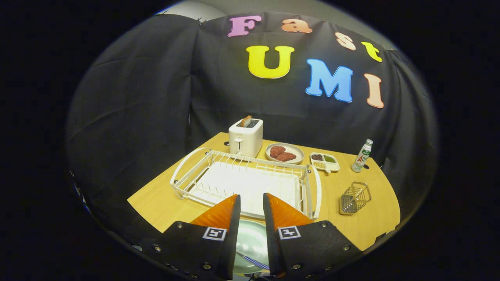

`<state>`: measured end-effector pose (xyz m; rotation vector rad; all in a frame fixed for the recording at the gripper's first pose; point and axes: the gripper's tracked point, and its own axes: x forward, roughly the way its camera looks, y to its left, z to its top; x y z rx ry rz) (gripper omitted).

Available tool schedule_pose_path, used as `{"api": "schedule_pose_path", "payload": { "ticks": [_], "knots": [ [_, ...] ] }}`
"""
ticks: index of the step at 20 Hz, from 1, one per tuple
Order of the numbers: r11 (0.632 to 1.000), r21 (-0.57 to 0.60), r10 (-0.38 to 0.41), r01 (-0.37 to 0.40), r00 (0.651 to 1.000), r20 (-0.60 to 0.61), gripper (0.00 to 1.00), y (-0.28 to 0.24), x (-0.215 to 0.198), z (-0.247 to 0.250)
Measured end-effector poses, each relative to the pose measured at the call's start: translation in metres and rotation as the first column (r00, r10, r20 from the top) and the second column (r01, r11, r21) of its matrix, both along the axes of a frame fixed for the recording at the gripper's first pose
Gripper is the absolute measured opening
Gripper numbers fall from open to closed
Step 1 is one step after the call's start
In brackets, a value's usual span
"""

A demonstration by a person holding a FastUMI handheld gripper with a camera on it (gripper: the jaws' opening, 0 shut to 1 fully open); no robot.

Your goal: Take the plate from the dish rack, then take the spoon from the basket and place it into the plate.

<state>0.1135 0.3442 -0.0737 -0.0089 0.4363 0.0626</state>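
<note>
My gripper [251, 195] hangs above the table's near edge, open by a narrow gap with nothing between the fingers. Below that gap lies a pale green plate [252, 240] on the table, in front of the dish rack. A spoon [253, 260] with a blue-checked handle rests across the near part of the plate. The fingers hide most of both. The white wire dish rack [187, 183], just beyond the fingertips, holds no dishes. A small metal wire basket [354, 198] sits to the right of the rack, and I see nothing in it.
Behind the rack stands a white toaster [245, 137] with a slice in its slot. Right of it are a plate of brown patties [285, 153], a small divided tray [324, 161] and a bottle [361, 156]. The wooden table [156, 199] ends close on the left and near sides.
</note>
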Motion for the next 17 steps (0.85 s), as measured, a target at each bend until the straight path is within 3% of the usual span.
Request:
{"api": "schedule_pose_path", "payload": {
  "ticks": [4, 9, 13, 17],
  "knots": [
    [0.997, -0.012, -0.077, 0.08, 0.983, 0.165, 0.34, -0.043, 0.016, 0.072],
    [0.979, 0.006, -0.192, 0.203, 0.918, 0.346, 0.33, -0.106, 0.029, 0.154],
    [0.966, 0.017, -0.24, 0.257, 0.874, 0.423, 0.33, -0.139, 0.028, 0.186],
    [0.964, 0.045, -0.255, 0.261, 0.872, 0.419, 0.33, -0.155, 0.025, 0.186]
  ]
}}
